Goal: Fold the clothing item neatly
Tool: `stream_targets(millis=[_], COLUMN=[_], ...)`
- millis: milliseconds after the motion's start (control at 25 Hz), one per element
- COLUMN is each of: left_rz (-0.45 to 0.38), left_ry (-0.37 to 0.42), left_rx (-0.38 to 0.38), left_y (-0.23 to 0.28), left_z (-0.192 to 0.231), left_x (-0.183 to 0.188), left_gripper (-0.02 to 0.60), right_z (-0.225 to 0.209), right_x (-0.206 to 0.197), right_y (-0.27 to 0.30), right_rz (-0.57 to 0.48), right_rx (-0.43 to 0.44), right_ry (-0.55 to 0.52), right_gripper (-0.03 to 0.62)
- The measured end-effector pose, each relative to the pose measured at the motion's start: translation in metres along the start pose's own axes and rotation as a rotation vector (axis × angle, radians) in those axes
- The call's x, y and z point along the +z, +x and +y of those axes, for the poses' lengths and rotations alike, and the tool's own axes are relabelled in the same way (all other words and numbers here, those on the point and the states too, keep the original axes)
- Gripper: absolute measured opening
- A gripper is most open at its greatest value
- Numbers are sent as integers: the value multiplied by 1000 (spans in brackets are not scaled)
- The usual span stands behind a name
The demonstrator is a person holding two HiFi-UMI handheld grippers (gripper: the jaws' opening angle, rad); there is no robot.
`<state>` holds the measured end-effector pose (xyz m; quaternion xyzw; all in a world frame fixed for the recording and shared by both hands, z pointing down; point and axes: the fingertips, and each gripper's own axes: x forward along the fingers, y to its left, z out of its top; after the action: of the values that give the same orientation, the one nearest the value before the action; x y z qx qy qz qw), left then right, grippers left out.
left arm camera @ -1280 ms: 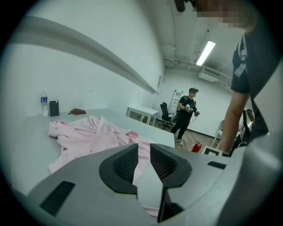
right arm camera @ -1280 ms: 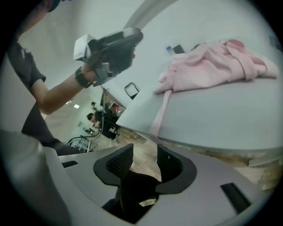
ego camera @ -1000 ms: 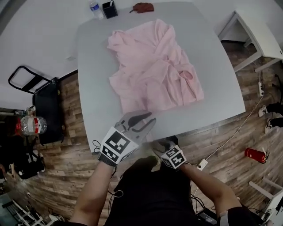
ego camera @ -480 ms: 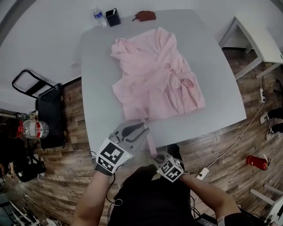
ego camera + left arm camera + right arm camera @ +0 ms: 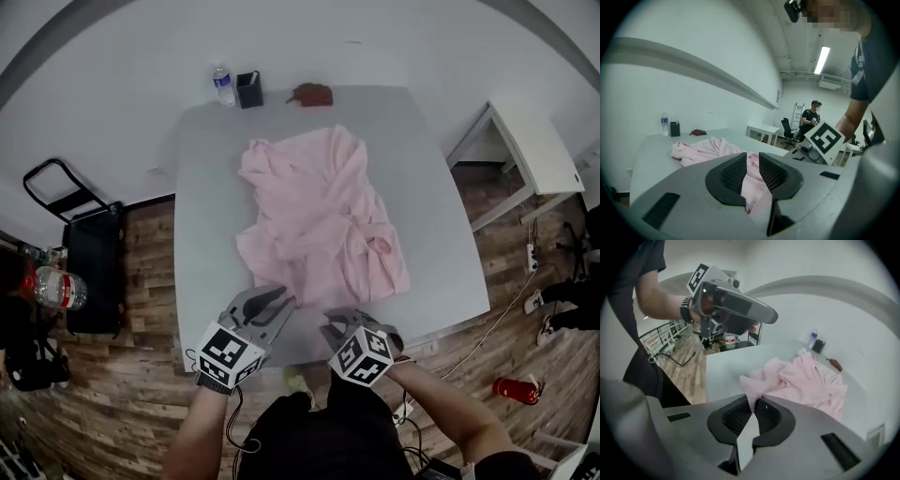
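Here, a grey counter (image 5: 202, 187) carries a crumpled pink garment (image 5: 319, 216), spread loosely over its middle, with the near hem reaching the front edge. The left tongs (image 5: 276, 302) grasp that hem, pink cloth filling the gap between the pads. The right tongs (image 5: 331, 326), just beside, are clenched on a corner of it. The step looks like taking hold of the near edge; next, the cloth likely needs lifting and drawing taut to flatten it before any fold

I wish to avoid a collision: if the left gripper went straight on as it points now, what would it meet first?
Most likely the pink garment: a fold of it sits between the left gripper's jaws, and the rest lies ahead on the table. Depth is uncertain.
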<state>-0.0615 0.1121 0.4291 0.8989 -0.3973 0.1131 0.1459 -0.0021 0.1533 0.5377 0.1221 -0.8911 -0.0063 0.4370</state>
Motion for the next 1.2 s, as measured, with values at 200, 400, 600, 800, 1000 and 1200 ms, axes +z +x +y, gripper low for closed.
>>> stream_targets(millis=[200,400,600,800,1000,1200], left_rz=[-10,4,29,65,107,71], left_ry=[-43,-90,-136,-197,-220,-231], left_rx=[71,157,228,264,261,193], left_y=[16,29,45,57,61,68], left_z=[26,47,60,71,82,85], left_x=[14,20,11,-7,-29,-27], left_gripper=[64,57,57,57,57,57], right_z=[-82,-140,-169,-192,-231,-247], right_x=[20,31,30,7,-5,2], right_y=[27,60,96,131,128,112], right_rz=[61,77,39,74,124,97], right_rx=[-40,-11,49,101,70,73], right_ry=[-306,-552,-694,-723,-720,-649], right_gripper=[26,26,26,126,212,232])
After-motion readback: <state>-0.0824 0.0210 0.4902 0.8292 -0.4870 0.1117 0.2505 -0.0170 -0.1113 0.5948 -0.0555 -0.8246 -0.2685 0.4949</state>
